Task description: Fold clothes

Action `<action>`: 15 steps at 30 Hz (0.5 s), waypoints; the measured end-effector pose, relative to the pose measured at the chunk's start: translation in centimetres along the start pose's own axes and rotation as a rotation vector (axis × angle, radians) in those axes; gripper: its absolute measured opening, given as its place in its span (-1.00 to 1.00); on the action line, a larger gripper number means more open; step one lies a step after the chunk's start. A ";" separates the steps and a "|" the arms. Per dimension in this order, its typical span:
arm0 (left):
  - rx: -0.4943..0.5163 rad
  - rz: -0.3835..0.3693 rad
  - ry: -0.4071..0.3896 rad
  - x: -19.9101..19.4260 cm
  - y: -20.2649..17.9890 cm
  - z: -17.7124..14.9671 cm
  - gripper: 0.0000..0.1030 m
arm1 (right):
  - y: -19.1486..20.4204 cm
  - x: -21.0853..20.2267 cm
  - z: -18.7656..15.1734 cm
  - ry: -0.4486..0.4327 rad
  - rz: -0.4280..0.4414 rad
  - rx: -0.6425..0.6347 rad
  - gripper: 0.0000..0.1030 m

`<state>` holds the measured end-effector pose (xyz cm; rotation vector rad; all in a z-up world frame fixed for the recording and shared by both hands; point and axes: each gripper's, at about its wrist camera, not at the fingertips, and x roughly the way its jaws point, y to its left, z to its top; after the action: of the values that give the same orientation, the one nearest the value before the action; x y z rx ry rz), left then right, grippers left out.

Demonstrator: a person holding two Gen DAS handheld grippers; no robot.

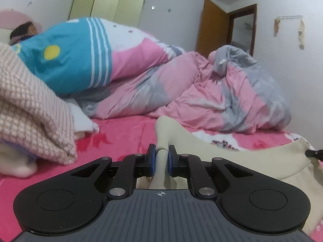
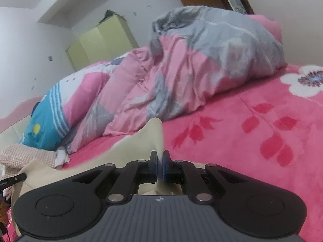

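On the pink floral bedsheet (image 2: pixel 252 111), in front of the rumpled pink-and-grey duvet (image 1: pixel 201 92): cream garment (image 1: pixel 201 139), partly lifted. Left gripper (image 1: pixel 161 157) pinched tight on a ribbed cream cuff, right gripper (image 2: pixel 160 162) clamped on another cream fold. Left of the duvet, a folded beige waffle blanket (image 1: pixel 30 109).

— Cream garment (image 1: pixel 212 141), ribbed at the cuff; plain cream again (image 2: pixel 139 141) from the right wrist.
— Bedsheet (image 1: pixel 125 129): hot pink, with red leaves and a white flower.
— Quilt (image 1: pixel 201 92): pink and grey patches, some white. Further along, teal with white stripes and a yellow dot.
— Folded blanket (image 1: pixel 30 104): beige and white waffle check.
— Wardrobe (image 1: pixel 107 6): pale yellow-green.
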<state>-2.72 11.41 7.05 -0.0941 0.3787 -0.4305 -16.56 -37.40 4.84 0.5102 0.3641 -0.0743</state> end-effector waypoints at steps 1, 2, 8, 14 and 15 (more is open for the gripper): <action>-0.013 0.003 0.024 0.7 0.3 -0.2 -0.80 | -0.5 0.7 -0.2 0.018 -0.005 0.027 -0.92; -0.025 0.008 0.055 1.6 0.6 -0.5 -0.80 | -1.0 1.5 -0.5 0.044 -0.017 0.051 -0.91; -0.067 0.051 0.205 4.7 2.2 -2.4 -0.52 | -2.4 2.7 -1.5 0.104 -0.051 0.126 -0.77; -0.054 0.110 0.130 1.7 2.3 -1.5 -0.02 | -0.5 -0.2 -1.1 0.088 -0.187 0.003 -0.32; -0.051 0.111 0.118 0.9 2.1 -1.3 -0.01 | -0.1 -1.0 -1.1 0.083 -0.212 -0.027 -0.32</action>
<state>-1.58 12.94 5.22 -0.0967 0.5083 -0.3174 -17.87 -36.92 4.27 0.4477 0.4993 -0.2538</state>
